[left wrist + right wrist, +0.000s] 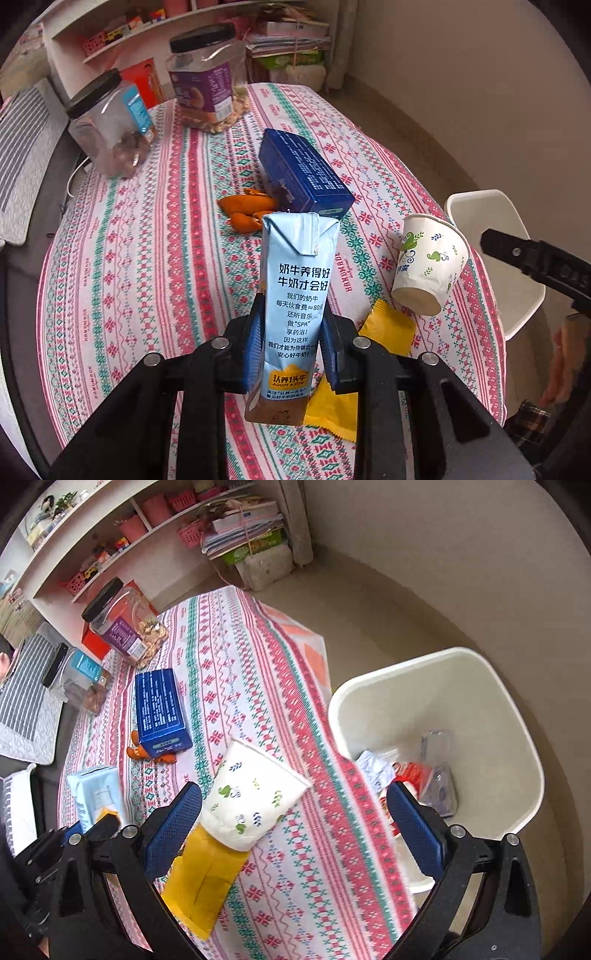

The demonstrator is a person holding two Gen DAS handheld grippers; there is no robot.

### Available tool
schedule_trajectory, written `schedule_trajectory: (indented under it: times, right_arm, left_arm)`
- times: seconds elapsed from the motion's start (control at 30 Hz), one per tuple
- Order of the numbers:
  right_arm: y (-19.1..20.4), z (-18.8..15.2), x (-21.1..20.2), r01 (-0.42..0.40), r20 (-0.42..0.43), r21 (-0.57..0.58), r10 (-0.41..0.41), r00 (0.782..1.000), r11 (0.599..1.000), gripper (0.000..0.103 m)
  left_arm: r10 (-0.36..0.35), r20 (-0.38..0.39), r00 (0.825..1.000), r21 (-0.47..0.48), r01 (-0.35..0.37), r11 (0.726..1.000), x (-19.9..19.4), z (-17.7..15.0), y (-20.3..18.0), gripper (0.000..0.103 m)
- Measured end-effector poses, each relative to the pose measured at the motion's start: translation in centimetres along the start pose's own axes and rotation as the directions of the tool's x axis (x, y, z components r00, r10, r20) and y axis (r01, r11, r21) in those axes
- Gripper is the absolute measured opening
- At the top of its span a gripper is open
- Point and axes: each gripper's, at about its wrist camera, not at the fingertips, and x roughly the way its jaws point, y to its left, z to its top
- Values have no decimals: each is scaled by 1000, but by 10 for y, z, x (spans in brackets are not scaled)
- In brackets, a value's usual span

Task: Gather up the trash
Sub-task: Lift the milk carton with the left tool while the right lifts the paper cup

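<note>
The left gripper (290,354) is clamped on a pale blue milk carton (293,295), its blue pads pressing the carton's two narrow sides while the carton stands nearly upright between them, its brown base just above the patterned tablecloth (147,277) near the table's near edge. Under and beside the carton lies a yellow wrapper (388,328), flat on the cloth. A paper cup (255,797) printed with green leaves lies tipped on its side close to the table's right edge, its base resting on the far end of the wrapper and its mouth turned toward the far side. The right gripper (295,827) hangs over that cup with its jaws wide apart — nothing is between the pads that they press on, and the cup sits nearer the left pad. Off the right edge of the table stands a white bin (509,716), with crumpled paper, a red packet and clear plastic already at its bottom. Toward the middle of the table lies a dark blue box (306,177), and orange peel (247,206) lies touching its near left corner. At the far left corner stand two clear jars — one with a purple label (207,85), one with a teal label (110,125) — both with black lids.
</note>
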Motion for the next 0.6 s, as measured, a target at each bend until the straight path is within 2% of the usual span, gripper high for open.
schedule_trajectory:
  times: [0.17,0.3,0.4,0.6]
  right_arm:
    - [6,-6,32,-64,-79,139,75,994,988,96]
    - [17,-8,48,-42,-85,169,57,995,985,96]
    - [24,-7,62,-40,-97,186,59,994,982,96]
    - [33,-4,78,-20,-88,186,37,995,982,95]
  left_arm:
    - [-24,79,997,-109,33,994,-42,-14,32,27]
    - [-17,113,993,-174,37,984,-56,-23,56,28]
    - [-37,115,993,-224,63,973,-58,-29,73,28]
    - [-19,112,993,-293,51,955,-55,-33,109,28]
